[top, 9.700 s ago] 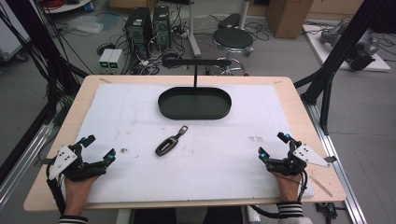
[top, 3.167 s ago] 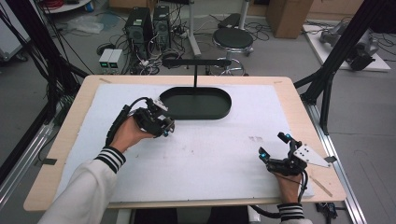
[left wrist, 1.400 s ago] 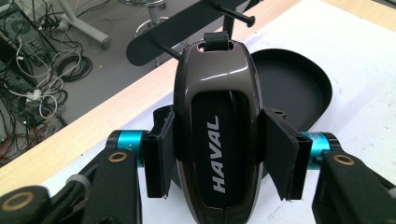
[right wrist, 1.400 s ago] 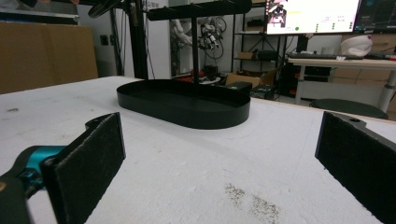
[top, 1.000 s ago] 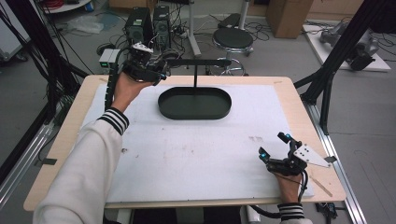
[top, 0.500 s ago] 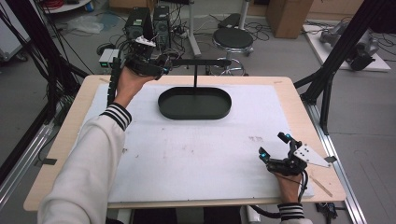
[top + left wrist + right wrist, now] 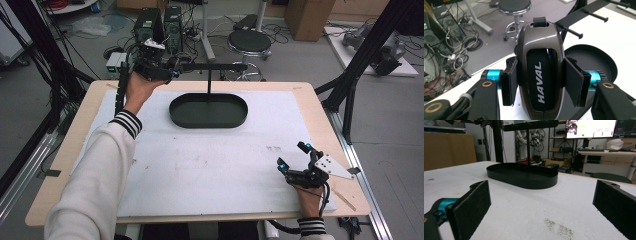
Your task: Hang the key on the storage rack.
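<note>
Left gripper (image 7: 172,71): raised in the upper left of the high view, beside the left end of the stand's crossbar, jaws clamped on the key fob
Key fob (image 7: 540,67): dark glossy shell lettered HAVAL, centre of the left gripper view, held upright between the two pads with its black strap loop on top
Stand (image 7: 208,109): black oval tray at upper centre of the table (image 7: 210,165), thin post rising to a horizontal bar with pegs
Right gripper (image 7: 292,156): lower right of the high view, resting on the table, jaws wide apart with nothing between them
</note>
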Available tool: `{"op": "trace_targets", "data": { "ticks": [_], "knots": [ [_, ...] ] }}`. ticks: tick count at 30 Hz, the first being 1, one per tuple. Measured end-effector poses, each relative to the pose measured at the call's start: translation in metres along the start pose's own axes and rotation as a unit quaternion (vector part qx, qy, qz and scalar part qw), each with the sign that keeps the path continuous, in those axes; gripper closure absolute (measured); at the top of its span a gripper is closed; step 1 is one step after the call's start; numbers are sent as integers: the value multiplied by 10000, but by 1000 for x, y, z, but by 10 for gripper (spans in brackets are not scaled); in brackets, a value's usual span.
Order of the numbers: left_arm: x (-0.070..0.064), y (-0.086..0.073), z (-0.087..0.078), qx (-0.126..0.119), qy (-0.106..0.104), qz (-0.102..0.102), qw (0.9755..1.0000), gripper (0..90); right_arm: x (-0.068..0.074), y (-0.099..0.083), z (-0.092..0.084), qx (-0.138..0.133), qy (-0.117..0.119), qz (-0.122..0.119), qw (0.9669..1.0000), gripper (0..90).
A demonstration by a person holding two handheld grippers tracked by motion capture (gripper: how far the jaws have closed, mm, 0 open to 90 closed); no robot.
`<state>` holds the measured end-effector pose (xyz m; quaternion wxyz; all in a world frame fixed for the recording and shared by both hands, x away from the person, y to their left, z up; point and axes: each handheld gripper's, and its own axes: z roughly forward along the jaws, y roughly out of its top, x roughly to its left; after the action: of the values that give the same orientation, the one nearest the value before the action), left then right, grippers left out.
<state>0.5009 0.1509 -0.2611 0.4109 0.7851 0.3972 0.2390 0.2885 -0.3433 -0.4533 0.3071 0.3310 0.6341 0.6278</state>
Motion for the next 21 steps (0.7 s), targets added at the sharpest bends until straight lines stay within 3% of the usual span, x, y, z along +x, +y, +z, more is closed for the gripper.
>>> {"op": "trace_targets", "data": {
  "ticks": [4,7,21],
  "knots": [
    [3,-3,-1,121,48,-13,9999,484,0,0,0,7,4,1,10000,4],
    [4,-8,-3,74,87,-51,9999,485,-1,0,0,-18,4,-24,10000,5],
    [9,-39,0,373,140,-128,9991,484,0,0,0,7,-1,-17,10000,4]
  ]
}}
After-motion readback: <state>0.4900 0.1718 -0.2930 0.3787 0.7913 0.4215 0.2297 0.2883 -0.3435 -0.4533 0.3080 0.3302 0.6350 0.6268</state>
